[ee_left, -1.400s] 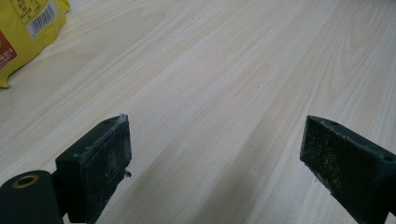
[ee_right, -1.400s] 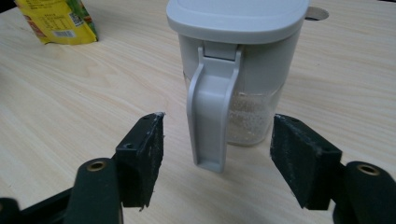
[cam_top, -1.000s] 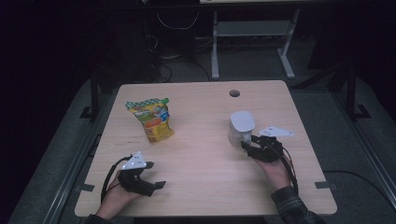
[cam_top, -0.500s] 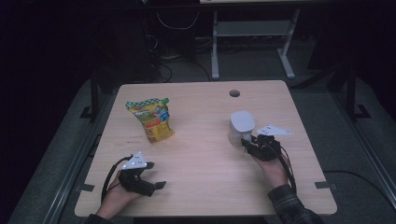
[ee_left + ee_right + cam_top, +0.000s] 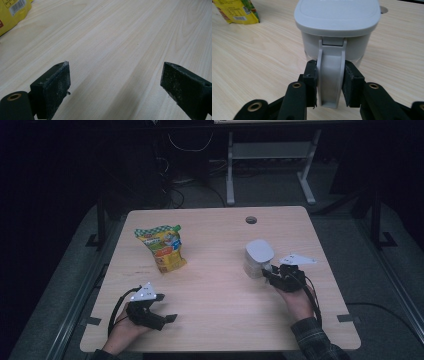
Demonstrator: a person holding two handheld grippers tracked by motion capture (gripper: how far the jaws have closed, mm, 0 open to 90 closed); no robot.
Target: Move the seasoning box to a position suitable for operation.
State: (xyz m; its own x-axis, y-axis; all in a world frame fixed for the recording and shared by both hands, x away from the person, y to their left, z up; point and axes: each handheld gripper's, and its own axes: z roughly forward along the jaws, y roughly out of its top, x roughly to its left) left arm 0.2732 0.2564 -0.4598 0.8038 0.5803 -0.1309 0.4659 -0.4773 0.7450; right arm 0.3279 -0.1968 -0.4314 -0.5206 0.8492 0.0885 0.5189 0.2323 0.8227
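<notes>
our right gripper [image 5: 329, 82] had just closed its jaws on the handle [image 5: 330, 75] of the white jug [image 5: 259, 258]. our left gripper [image 5: 159, 315] rested wide open over the bare table [image 5: 215, 290].

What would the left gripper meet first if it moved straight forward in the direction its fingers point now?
Probably nothing soon. The left gripper is open and faces bare table. The yellow snack bag lies off to one side of that line, so the way looks free as far as the picture shows.

My white lidded pitcher [image 5: 259, 258] stands upright right of the table's centre, its handle [image 5: 330, 80] facing me, lid closed.
</notes>
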